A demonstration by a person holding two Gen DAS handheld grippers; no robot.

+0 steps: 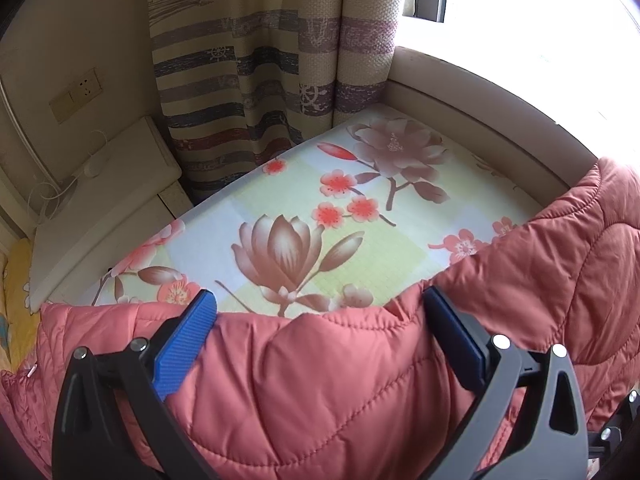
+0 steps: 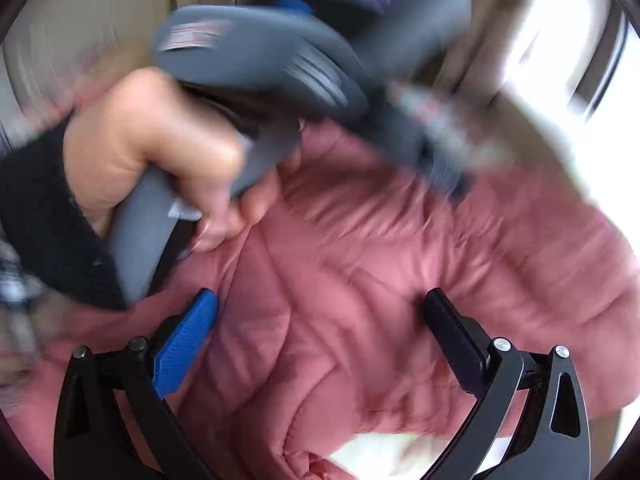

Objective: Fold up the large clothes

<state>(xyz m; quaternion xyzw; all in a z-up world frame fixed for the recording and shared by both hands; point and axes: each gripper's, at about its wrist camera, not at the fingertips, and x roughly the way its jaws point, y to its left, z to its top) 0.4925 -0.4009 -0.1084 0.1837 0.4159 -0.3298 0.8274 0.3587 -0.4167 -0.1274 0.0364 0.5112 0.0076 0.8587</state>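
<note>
Jacket: we see a pink quilted jacket (image 1: 320, 380) lying on the bed (image 1: 304, 200), its upper edge across the floral sheet, well short of the curtain (image 1: 248, 80) at the bed's far corner.
Left gripper: our left gripper (image 1: 320, 312) sits at the jacket's upper edge, jaws apart with a fold of padding bulging between them, not clamped.
Right gripper: our right gripper (image 2: 320, 308) hangs over the jacket's middle, jaws apart, holding nothing; this view is blurred.
Left hand: in the right wrist view our left hand (image 2: 160, 152) grips the other tool's handle just above the jacket.
Handling: we judge the jacket light, puffy and soft, with a slick shell that may slide and spring back.
Where to hold: we would pinch a stitched seam or the hem edge, where the padding is thinnest.
</note>
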